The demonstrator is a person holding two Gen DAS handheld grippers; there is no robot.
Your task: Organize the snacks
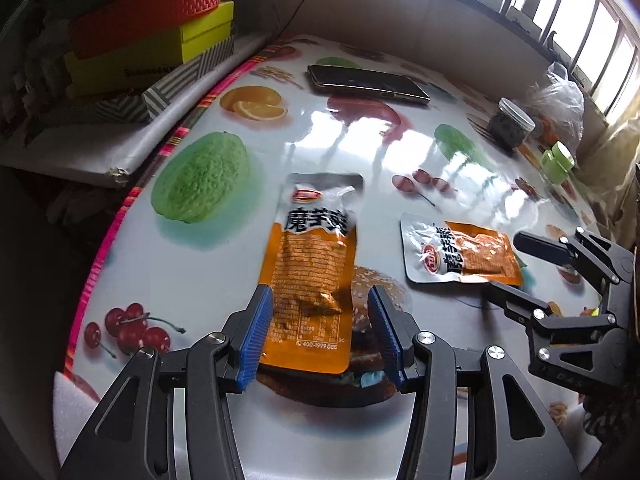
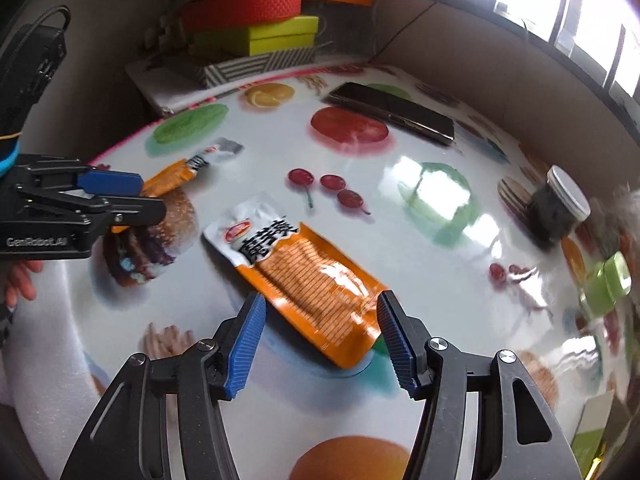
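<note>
1. Flat orange-and-silver foil snack pouch point(image 1: 310, 276), lengthwise between the blue ribbed pads of the left gripper point(image 1: 320, 336); judged light, limp and slick, best pinched across its narrow width near the sealed bottom end.
2. Printed black characters, red oval logo, silver sealed top, orange lower body with fine print; lying flat toward the near edge of the table.
3. Left gripper wide open, pads on either side of the pouch, apparently not gripping it.
4. Second orange-and-silver foil snack pouch point(image 2: 304, 276), diagonal on the table, its orange end between the pads of the right gripper point(image 2: 322, 336); likewise soft and slippery by the look.
5. Right gripper wide open, holding nothing.
6. Glossy round fruit-printed table point(image 1: 208, 264) carrying both pouches, well apart.
7. Toward the far edge: dark flat smartphone point(image 1: 366, 84); toward the right edge: clear lidded jar of dark contents point(image 1: 510, 124) and small green tubs point(image 1: 556, 160).
8. Beyond the left edge: stacked coloured gift boxes point(image 1: 152, 40).
</note>
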